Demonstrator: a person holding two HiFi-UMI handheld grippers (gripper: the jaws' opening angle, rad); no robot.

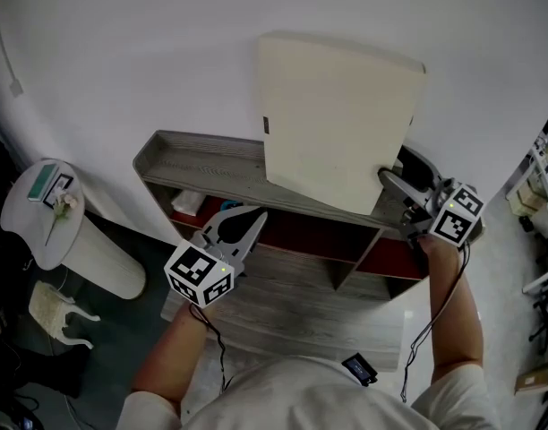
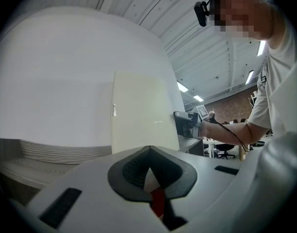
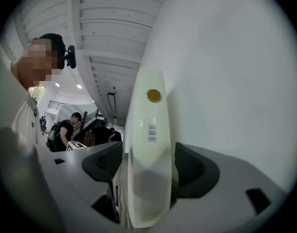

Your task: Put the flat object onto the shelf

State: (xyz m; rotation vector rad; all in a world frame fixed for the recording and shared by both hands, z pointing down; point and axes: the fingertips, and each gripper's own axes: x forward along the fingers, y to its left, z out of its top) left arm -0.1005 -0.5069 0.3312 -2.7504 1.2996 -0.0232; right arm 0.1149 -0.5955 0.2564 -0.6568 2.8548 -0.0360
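So the cream flat rectangular panel (image 1: pixel 337 119) is standing on its bottom edge on top of the grey wood-grain shelf with the red inner back (image 1: pixel 193 164), over the shelf's right half, and it looks to be leaning back against the white wall (image 1: pixel 122 52). The right gripper (image 1: pixel 401 176) is at the panel's right edge with its fingers spread wide. The panel sits between them, but in the right gripper view there's a dark gap on the left side, so I'd say it isn't being pinched. The left gripper (image 1: pixel 252 222) is empty with its fingers closed tip to tip, pointing at the shelf front, lower down and well apart from the panel. My worry is that the thing is balanced on a thin edge. If the lean is too shallow, the bottom could slide toward the near lip of the shelf and the whole panel would flop forward onto the floor. The other risk is the right gripper backing out at an angle: a finger catching that right edge would drag or twist the panel with it, so a straight pull away to the right seems safest to me. Room-wise, the wall blocks everything on the far side, and the panel's right edge sits close to the shelf's right end, so there's little margin there. The left half of the shelf top is bare – that's the place to nudge it if needed.
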